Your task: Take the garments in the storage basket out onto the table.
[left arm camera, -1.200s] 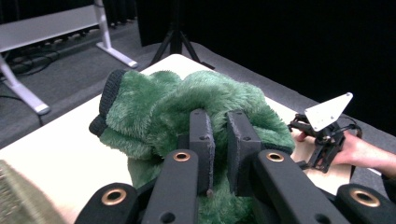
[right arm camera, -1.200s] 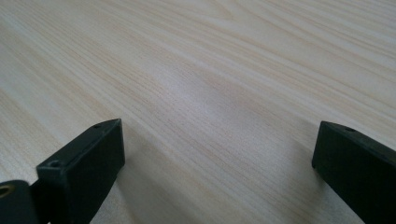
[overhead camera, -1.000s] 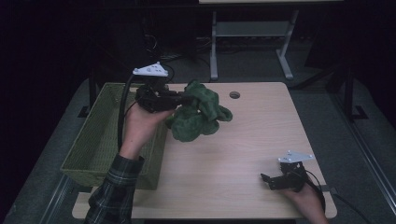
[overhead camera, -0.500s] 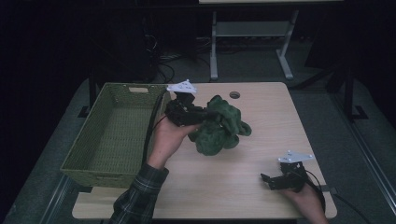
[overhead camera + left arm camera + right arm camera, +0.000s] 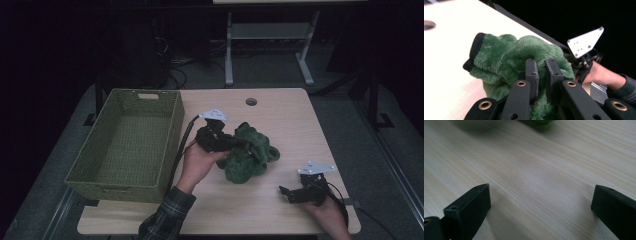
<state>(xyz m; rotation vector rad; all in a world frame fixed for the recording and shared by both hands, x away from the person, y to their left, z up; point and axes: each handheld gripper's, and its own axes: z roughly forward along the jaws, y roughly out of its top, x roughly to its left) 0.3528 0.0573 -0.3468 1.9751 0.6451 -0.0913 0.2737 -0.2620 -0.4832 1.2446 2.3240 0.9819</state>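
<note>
Carried across from the upper middle of the high view, the left gripper (image 5: 235,144) and the green plush garment (image 5: 248,157) pinched in it now sit lower and nearer the frame's centre, just right of the green woven basket (image 5: 125,140). A second ago the bundle hung beside the basket's far corner, and half a second ago it was partway down. Now the fabric appears to rest on the bench (image 5: 280,210), bunched in a heap right of centre. In the left gripper view the jaws stand narrow, nipping a fold of the plush, with a dark ribbed cuff (image 5: 474,50) showing at the left of the bundle.

At the lower right of the high view the right gripper (image 5: 292,192) has kept its spot through all three pictures. Its own view looks along the bare wood, jaws wide apart with nothing between them.

My reading is that the garment has been lifted out of, or away from, the basket and set down in open space between the two hands. That puts it within reach of the idle right gripper, so a two-handed spread or fold looks like the likely step ahead, though the left grip has not let go yet.
</note>
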